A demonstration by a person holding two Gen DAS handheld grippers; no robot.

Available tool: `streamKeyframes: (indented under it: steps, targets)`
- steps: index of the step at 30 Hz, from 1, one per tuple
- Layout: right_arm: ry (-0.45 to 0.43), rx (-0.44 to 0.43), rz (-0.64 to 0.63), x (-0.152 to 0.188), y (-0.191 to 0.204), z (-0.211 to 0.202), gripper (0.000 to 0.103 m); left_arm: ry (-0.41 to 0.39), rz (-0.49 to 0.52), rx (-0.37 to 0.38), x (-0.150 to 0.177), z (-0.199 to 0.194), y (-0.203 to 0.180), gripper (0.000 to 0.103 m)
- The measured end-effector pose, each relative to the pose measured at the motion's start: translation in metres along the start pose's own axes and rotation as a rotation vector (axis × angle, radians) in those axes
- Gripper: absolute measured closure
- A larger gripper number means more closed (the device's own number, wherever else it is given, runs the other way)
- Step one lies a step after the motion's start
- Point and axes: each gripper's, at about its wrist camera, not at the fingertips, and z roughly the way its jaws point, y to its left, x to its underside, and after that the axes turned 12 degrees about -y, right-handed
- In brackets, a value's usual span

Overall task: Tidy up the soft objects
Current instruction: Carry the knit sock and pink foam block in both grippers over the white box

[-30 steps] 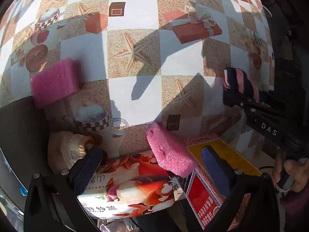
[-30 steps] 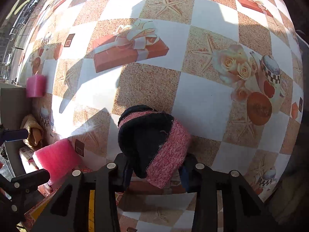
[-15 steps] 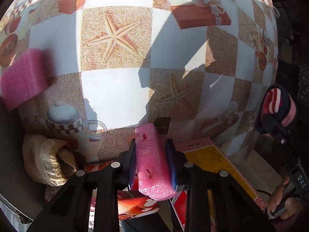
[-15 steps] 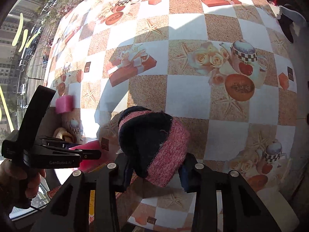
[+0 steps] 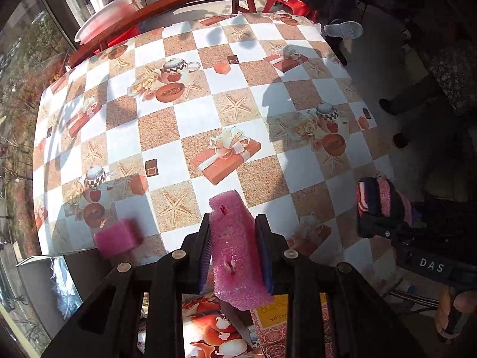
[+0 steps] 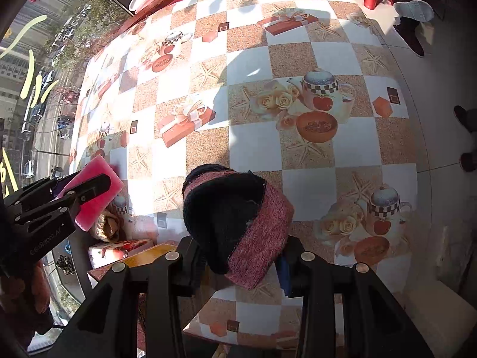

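My left gripper (image 5: 233, 223) is shut on a pink foam sponge (image 5: 235, 256), held upright above the table's near edge. The right wrist view shows that sponge (image 6: 95, 197) at the left in the left gripper (image 6: 80, 188). A second pink sponge (image 5: 117, 238) lies on the tablecloth at the near left. My right gripper (image 6: 238, 253) is shut on a rolled black and pink sock (image 6: 238, 217). The sock (image 5: 378, 197) also shows at the right of the left wrist view. A beige soft item (image 6: 108, 223) lies low beside the table.
A checked tablecloth (image 5: 193, 119) covers the table. Below its near edge lie a colourful carton (image 5: 214, 331) and a yellow box (image 5: 274, 310). A dark bin (image 5: 77, 268) stands at the left. A wooden chair (image 5: 179, 3), a white basin (image 5: 104, 21) and a red stool (image 5: 292, 0) stand beyond.
The left gripper closed on the pink sponge that lay on the cartons and lifted it. Both grippers rose, so more of the table shows. The right one kept the sock.
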Motion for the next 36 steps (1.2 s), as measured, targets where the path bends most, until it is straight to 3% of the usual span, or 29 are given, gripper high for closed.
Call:
streamKeyframes:
  steps: [9,16,22,28,32,36]
  targets:
    - [-0.047,0.068,0.063,0.026,-0.018,-0.038,0.062,-0.110,0.166,0.135,0.009,-0.050,-0.077,0.073]
    - [-0.034,0.112,0.047,0.060,-0.019,-0.057,0.062,-0.113,0.329,0.299,0.043,-0.085,-0.121,0.073]
    - [0.015,0.109,0.013,0.097,-0.008,-0.060,0.062,-0.095,0.442,0.375,0.083,-0.108,-0.132,0.073]
    - [0.121,0.039,-0.127,0.142,0.025,-0.051,0.062,-0.088,0.457,0.351,0.119,-0.126,-0.102,0.073]
    - [0.193,-0.032,-0.274,0.167,0.061,-0.047,0.062,-0.107,0.399,0.313,0.139,-0.142,-0.069,0.073]
    - [0.233,-0.105,-0.425,0.180,0.105,-0.046,0.062,-0.125,0.319,0.230,0.157,-0.155,-0.033,0.073]
